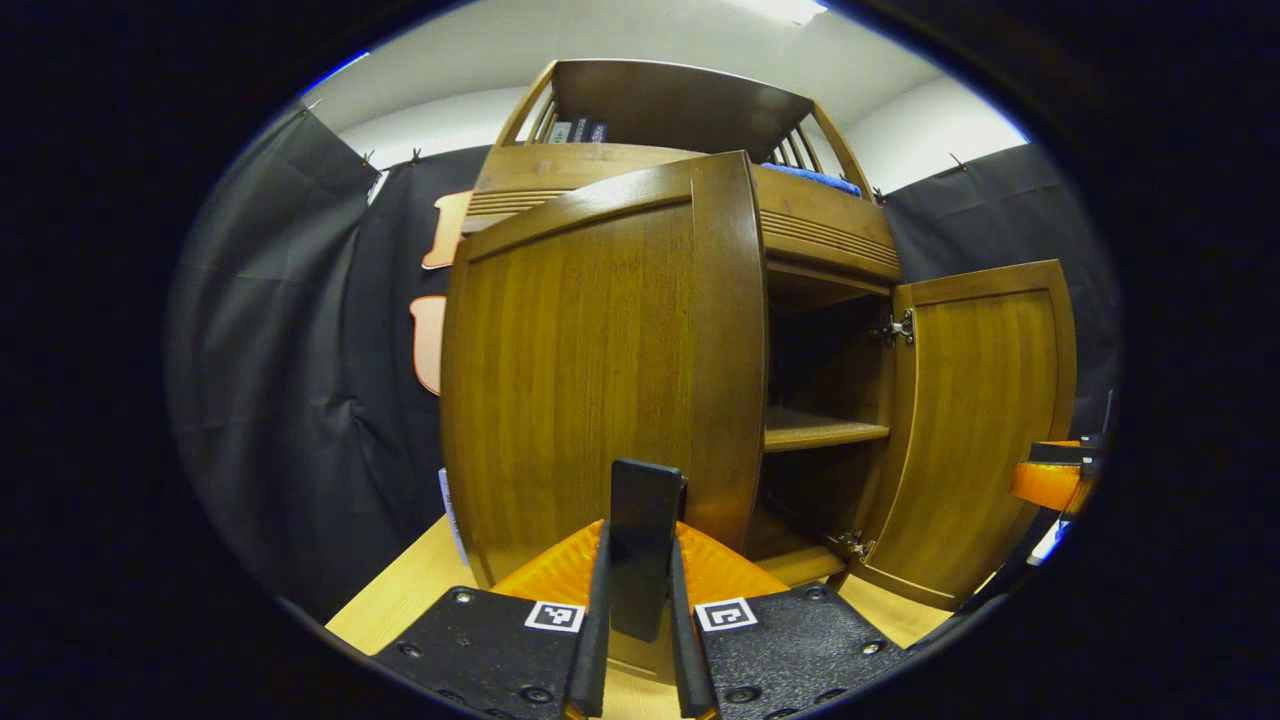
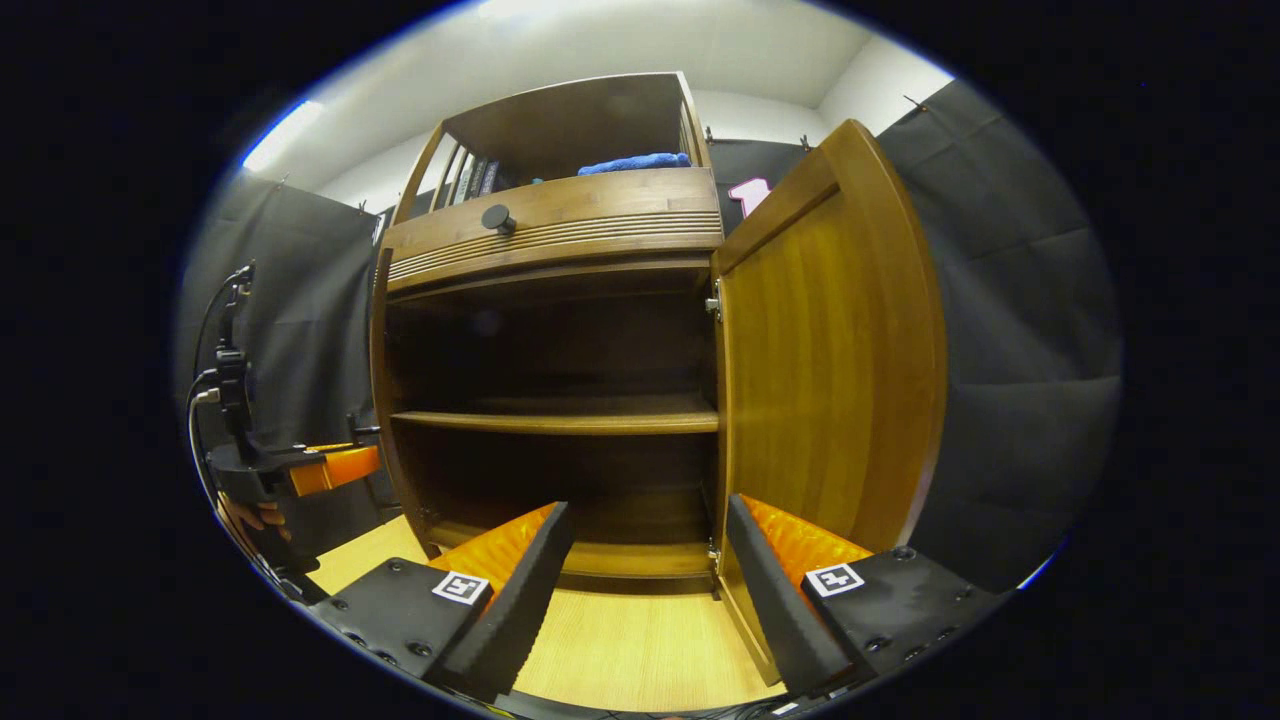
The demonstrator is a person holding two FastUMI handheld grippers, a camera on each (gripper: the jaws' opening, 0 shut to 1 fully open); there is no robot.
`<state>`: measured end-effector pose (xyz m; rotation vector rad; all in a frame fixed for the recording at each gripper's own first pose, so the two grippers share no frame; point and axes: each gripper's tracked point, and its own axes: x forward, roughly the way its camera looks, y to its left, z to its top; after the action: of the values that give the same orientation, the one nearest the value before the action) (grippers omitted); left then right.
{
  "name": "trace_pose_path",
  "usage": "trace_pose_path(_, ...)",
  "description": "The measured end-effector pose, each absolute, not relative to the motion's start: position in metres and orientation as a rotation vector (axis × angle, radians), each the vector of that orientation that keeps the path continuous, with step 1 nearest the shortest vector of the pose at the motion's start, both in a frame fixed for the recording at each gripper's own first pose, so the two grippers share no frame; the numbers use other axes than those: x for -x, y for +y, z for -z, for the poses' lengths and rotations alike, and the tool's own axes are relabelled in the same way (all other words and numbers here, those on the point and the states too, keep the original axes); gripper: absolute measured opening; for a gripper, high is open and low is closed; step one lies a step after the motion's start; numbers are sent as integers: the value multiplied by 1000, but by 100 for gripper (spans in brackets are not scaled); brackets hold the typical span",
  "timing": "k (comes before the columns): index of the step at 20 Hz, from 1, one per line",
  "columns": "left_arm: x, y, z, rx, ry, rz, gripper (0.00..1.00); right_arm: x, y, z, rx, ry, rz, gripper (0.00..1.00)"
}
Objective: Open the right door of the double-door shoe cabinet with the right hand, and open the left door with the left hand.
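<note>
Before the brown wooden double-door shoe cabinet [image 2: 550, 215], both doors stand open: left gripper [image 1: 640, 620] pinches the dark left-door handle [image 1: 643, 540]; right gripper [image 2: 650, 590] is spread, holding nothing.

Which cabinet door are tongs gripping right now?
The left door: the left tongs pinch its dark handle. The right door hangs free, wide open.

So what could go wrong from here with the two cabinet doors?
1. The left gripper is clamped on the left door's black handle; a crooked pull could slip it off.
2. The right gripper is open just beside the right door's lower edge and could knock it.
</note>
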<state>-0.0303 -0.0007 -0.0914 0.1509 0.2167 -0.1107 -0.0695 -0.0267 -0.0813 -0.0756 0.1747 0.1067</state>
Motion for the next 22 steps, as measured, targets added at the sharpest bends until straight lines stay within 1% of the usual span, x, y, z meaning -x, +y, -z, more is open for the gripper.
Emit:
trace_pose_path(1,27,1,90,-153,209,94,27,67,-24,81,76,175,-115,100)
trace_pose_path(2,32,8,87,-156,202,75,27,67,-24,81,78,175,-123,97)
trace_pose_path(3,45,17,88,-162,196,52,26,66,-22,82,78,176,-131,100)
trace_pose_path(8,67,66,65,-198,149,-111,26,64,-13,85,86,177,-166,100)
trace_pose_path(11,70,105,48,-263,104,-241,25,65,-4,90,76,189,-193,99)
trace_pose_path(12,72,114,45,-269,101,-250,26,64,-1,93,76,193,-200,99)
trace_pose_path(16,75,129,43,-225,101,-177,10,62,6,98,79,209,-217,99)
trace_pose_path(17,75,133,42,-228,100,-156,15,62,7,99,81,210,-218,99)
trace_pose_path(18,76,139,42,-242,103,-137,10,62,6,99,85,210,-217,99)
trace_pose_path(19,75,146,41,-251,102,-121,15,61,6,98,88,211,-215,94)
trace_pose_path(20,75,152,39,-249,107,-99,10,60,6,100,89,213,-211,94)
trace_pose_path(21,75,156,38,-242,110,-79,15,60,5,101,87,215,-209,94)
trace_pose_path(22,73,162,37,-229,114,-55,15,60,5,101,80,217,-206,99)
